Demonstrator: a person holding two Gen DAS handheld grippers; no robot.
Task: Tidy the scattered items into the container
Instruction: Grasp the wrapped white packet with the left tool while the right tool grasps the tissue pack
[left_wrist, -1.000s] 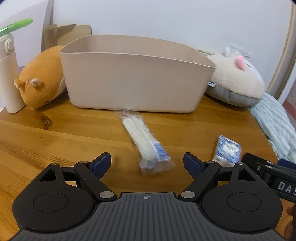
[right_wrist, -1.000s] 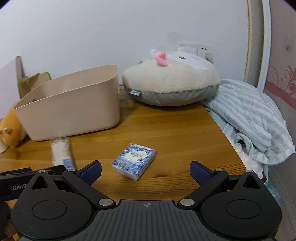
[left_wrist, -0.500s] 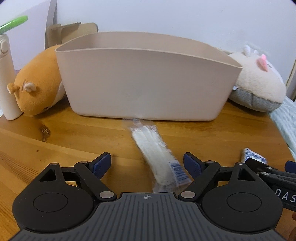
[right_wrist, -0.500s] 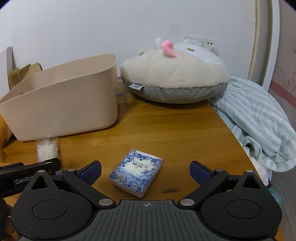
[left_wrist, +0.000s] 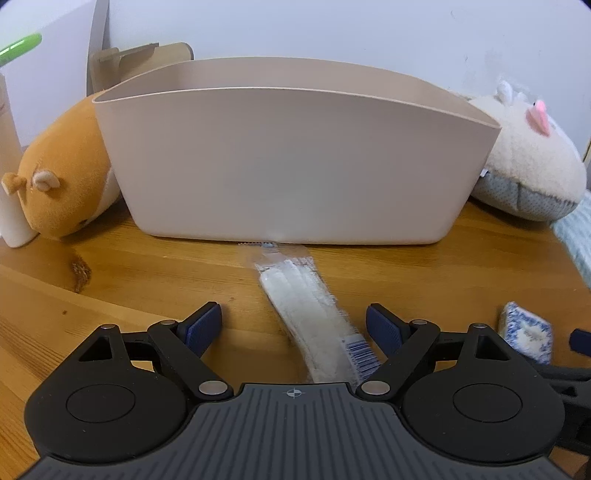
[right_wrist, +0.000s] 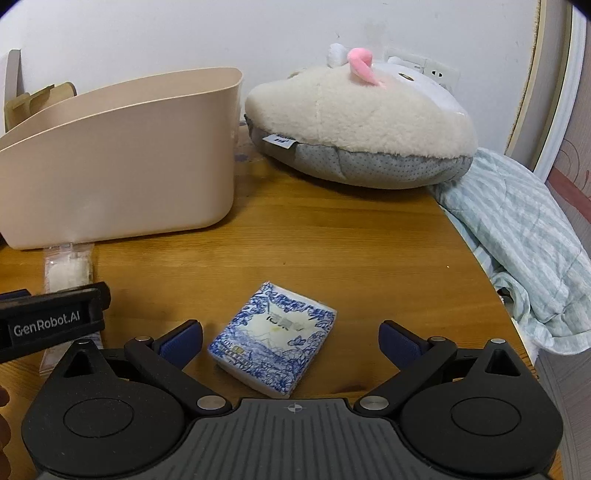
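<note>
A beige plastic container (left_wrist: 295, 166) stands on the wooden table; it also shows in the right wrist view (right_wrist: 122, 162). A clear packet of white sticks (left_wrist: 314, 314) lies in front of it, its near end between the fingers of my open left gripper (left_wrist: 295, 326). Its far end shows in the right wrist view (right_wrist: 68, 267). A blue-and-white tissue pack (right_wrist: 273, 339) lies flat between the fingers of my open right gripper (right_wrist: 291, 339). The pack shows at the right in the left wrist view (left_wrist: 524, 334). Neither gripper touches anything.
An orange plush (left_wrist: 62, 181) lies left of the container beside a white bottle (left_wrist: 11, 162). A cream and grey plush (right_wrist: 354, 125) lies behind right. A striped cloth (right_wrist: 524, 236) hangs over the table's right edge. Cardboard (left_wrist: 140, 61) stands behind the container.
Both grippers have moved forward and lower. The white packet and the tissue pack now lie between the open fingers. Nothing has been taken hold of.
</note>
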